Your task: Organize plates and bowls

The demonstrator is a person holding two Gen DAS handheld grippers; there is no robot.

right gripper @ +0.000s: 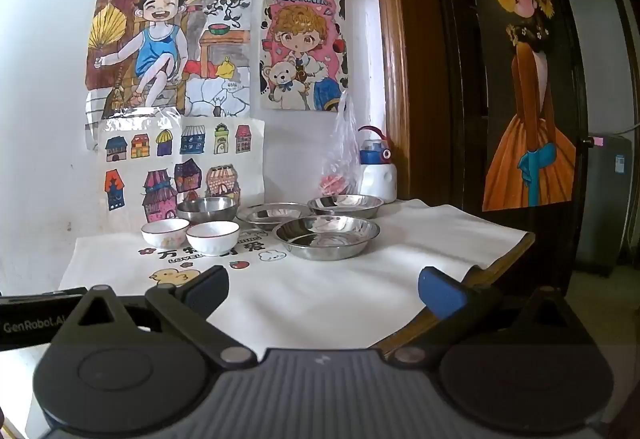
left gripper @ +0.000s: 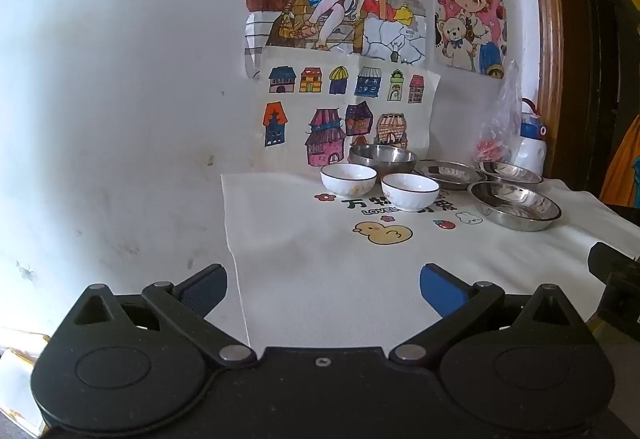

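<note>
Bowls [right gripper: 186, 235] and steel plates [right gripper: 326, 235] are untouched; stacking is judged unstarted. Both grippers [left gripper: 323, 289] [right gripper: 323, 289] are spread, empty; a reach is needed.

Both views are taken low over the near edge of the worktop [left gripper: 340, 279], looking forward between spread fingers [left gripper: 440, 291] toward the wall of drawings [left gripper: 344, 111]. The left wrist view is set further left, with bare wall filling its left half. The right wrist view is set further right, taking in the dark door [right gripper: 520, 79]. The white bowls [right gripper: 212, 237] and steel dishes [right gripper: 328, 237] are shared at middle distance.
</note>
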